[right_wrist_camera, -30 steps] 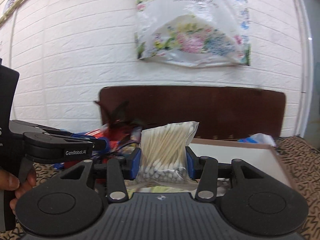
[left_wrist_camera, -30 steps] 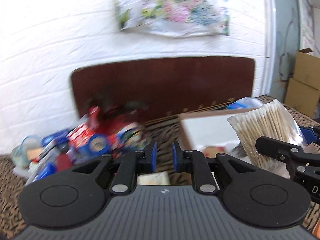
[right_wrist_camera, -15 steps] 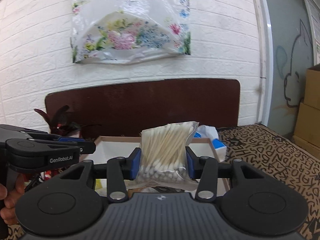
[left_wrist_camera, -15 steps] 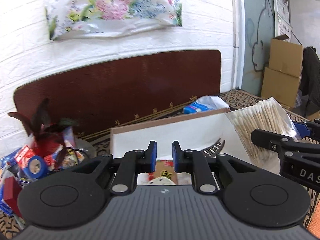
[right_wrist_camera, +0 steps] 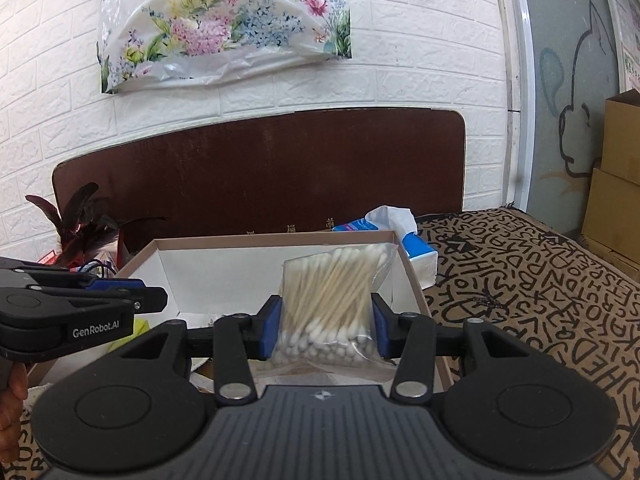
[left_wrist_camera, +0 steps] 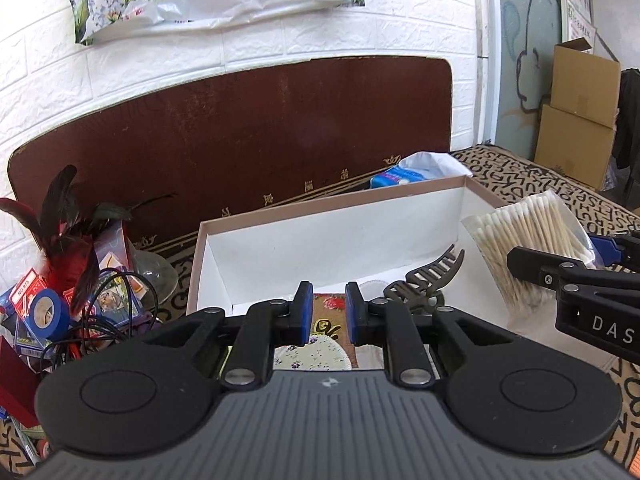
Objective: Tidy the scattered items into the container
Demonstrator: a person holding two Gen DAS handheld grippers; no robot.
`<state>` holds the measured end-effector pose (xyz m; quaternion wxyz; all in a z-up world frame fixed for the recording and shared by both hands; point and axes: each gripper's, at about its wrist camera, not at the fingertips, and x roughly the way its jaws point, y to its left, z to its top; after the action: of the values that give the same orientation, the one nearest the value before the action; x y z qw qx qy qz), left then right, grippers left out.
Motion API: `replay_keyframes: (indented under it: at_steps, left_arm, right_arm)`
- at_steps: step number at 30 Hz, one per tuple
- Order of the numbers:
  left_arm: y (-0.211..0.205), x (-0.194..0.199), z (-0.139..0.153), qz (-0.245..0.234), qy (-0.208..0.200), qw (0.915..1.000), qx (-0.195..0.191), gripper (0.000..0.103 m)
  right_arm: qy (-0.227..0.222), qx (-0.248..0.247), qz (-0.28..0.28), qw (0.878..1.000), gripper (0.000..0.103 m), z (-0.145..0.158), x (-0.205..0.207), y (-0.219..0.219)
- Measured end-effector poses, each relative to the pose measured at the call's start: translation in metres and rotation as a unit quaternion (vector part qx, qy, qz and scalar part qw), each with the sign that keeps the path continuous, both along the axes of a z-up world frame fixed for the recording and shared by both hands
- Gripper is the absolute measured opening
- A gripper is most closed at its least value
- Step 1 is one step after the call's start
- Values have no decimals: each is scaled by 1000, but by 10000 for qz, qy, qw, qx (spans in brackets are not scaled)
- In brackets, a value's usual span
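Observation:
An open white box (left_wrist_camera: 320,212) with a pinkish rim lies on the patterned cloth, also seen in the right wrist view (right_wrist_camera: 272,236). Inside it lie a dark hair claw clip (left_wrist_camera: 428,280) and some floral-printed items (left_wrist_camera: 316,346). My right gripper (right_wrist_camera: 326,320) is shut on a clear bag of cotton swabs (right_wrist_camera: 336,280) and holds it over the box's right half; the bag (left_wrist_camera: 528,240) shows at the right of the left wrist view. My left gripper (left_wrist_camera: 328,300) hangs over the box's near edge, shut with nothing between its blue pads.
Left of the box lies a pile of loose items: a blue tape roll (left_wrist_camera: 44,312), card packs, black cord and dark feathers (left_wrist_camera: 60,208). A blue tissue pack (right_wrist_camera: 416,248) sits behind the box. A brown board (left_wrist_camera: 240,140) leans on the brick wall. Cardboard boxes (left_wrist_camera: 576,120) stand far right.
Both grippers have swung right from the pile and sunk a little, so they now hang over the box. The swab bag has stayed in the right gripper.

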<state>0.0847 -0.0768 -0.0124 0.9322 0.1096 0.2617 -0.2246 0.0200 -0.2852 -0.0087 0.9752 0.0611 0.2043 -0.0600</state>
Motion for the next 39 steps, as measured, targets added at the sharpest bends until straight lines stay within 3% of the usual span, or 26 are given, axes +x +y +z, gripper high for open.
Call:
replay_keyframes:
  at_steps: [10,12,13,14,15,16,17,20,24,28,39]
  left_arm:
    - [0,8,-8,142,188,9997,97,20]
    - [1,8,-8,144,208,9996,90,33]
    - [1,7,-8,149,196,9997,68,49]
    - [2,6,-7,170,157,9997,53,71]
    - [2,5,-6,231,83,9997,45,81]
    - [2,3,-4,254,-3,9997,40,87]
    - [2,1,-3,248,-70,9997,55,90]
    - [4,-2,-1,401,-166,9990,133,99]
    - [15,-4,2,487,-75,9987,-126,103]
    - [19,-10,6,511,-161,9985,-140,103]
    - [26,-26,16,610,-241,9975,-254,103]
  right_arm:
    - [191,55,-33,9998,45,-10,12,-3]
    - [229,62,-58,9997,48,-12,14,-4]
    - [261,78,-60,9996,50,-13,15,-4]
    - [283,99,-64,9995,59,-13,16,-5]
    - [284,104,-79,9995,69,-14,16,-5]
    - [269,80,-97,9996,85,-14,15,-3]
    - [251,46,-116,9996,94,-13,14,-2]
    - [241,41,-153,9996,94,-12,11,1]
    - [166,180,-191,9995,95,-8,3,3]
    - [67,207,-188,9996,99,-5,-6,11]
    - [-120,233,-124,9996,100,8,-25,18]
